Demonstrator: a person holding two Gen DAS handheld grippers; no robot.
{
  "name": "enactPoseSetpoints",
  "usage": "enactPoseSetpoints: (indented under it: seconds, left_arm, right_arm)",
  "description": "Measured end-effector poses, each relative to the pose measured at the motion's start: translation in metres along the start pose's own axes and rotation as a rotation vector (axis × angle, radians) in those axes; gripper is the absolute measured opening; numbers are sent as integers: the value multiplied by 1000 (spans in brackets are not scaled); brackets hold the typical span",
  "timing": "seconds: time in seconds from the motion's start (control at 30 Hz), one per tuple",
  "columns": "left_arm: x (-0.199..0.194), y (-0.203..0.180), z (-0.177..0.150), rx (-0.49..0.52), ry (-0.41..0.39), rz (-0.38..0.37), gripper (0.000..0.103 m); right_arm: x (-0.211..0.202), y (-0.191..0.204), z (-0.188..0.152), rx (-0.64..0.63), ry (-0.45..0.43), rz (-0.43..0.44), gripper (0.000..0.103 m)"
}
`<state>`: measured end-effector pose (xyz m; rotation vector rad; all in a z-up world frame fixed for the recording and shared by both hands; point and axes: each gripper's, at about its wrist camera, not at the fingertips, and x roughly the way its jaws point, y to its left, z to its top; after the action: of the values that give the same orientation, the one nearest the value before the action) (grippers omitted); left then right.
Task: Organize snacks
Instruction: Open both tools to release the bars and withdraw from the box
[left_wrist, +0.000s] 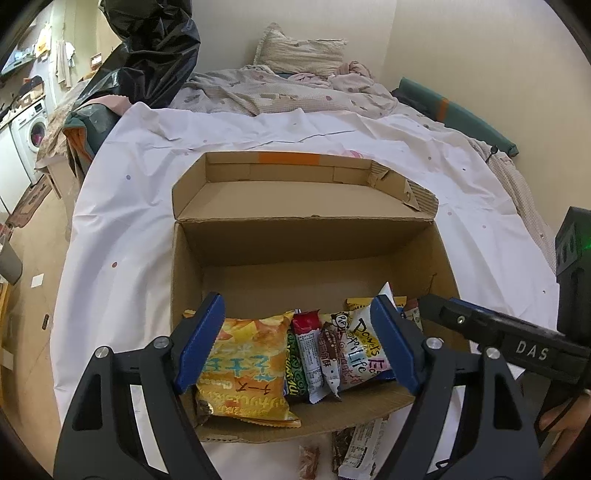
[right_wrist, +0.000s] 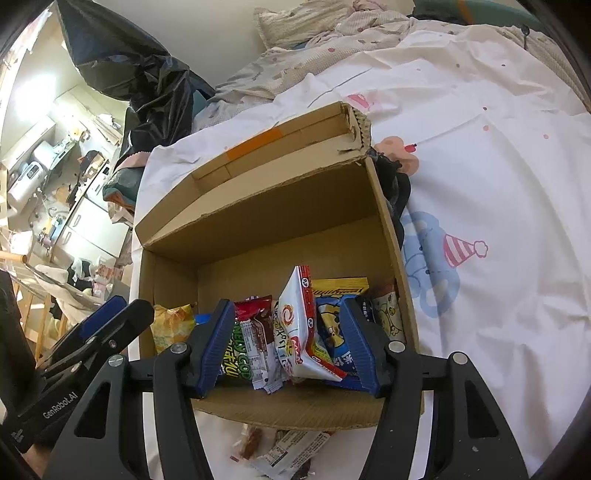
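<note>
One open cardboard box (left_wrist: 229, 254) rests on a white printed sheet (left_wrist: 110, 206) over the bed, with its snack packets lined up along the near wall, including one yellow chip bag (left_wrist: 247, 365) at the left end. Two loose packets (right_wrist: 280, 448) lie on the sheet just outside that wall. The left gripper (left_wrist: 295, 347) and the right gripper (right_wrist: 288, 345) both hang over the packets with jaws apart, clamping nothing.

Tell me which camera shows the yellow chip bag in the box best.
The left wrist view: the yellow chip bag lies nearly whole at the left of the cardboard box, print readable. In the right wrist view only its crumpled corner shows, beside a finger of the right hand-held gripper.
</note>
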<state>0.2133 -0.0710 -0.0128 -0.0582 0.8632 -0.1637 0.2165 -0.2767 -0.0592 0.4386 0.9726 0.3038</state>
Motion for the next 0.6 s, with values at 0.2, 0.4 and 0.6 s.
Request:
enactPoseSetpoints:
  seconds: [0.2,0.4,0.6]
  left_arm:
    - [-16,8,-6,-25,-8,13,78]
    - [-35,16,-15,-18,-26,38,78]
    - [-51,28,-28,-39,-27,48,78]
  right_arm:
    - [-12,0,-1,10,-23,15,63]
    - [-25,8,-12,-1,-25,30,62]
    - [-34,12,-24,-4,-18,25,63]
